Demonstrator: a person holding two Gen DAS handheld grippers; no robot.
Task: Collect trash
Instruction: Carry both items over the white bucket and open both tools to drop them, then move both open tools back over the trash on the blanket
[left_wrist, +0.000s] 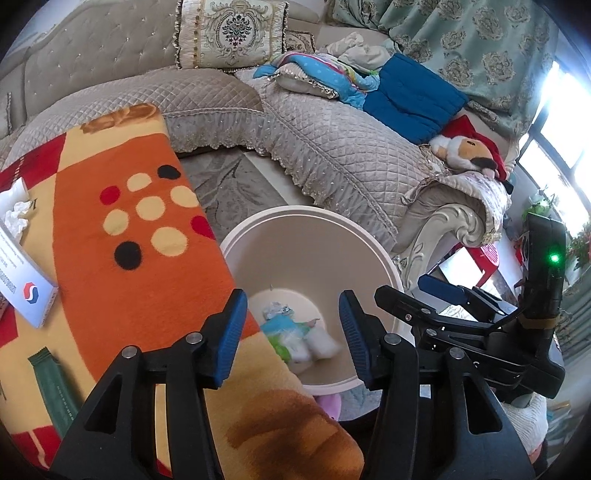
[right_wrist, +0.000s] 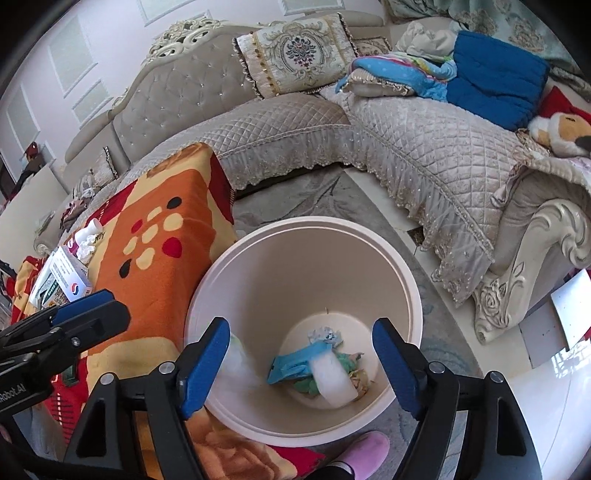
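- Your left gripper (left_wrist: 293, 332) has its jaws apart, nothing between them.
- Your right gripper (right_wrist: 301, 365) also stands apart and empty.
- The trash (right_wrist: 317, 369) lies in the bin (right_wrist: 406, 280), below both sets of jaws.

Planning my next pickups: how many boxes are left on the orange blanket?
2, both at the blanket's left edge: a white box with a red-blue logo, and a green-printed box tucked beside it. Others may lie out of view.
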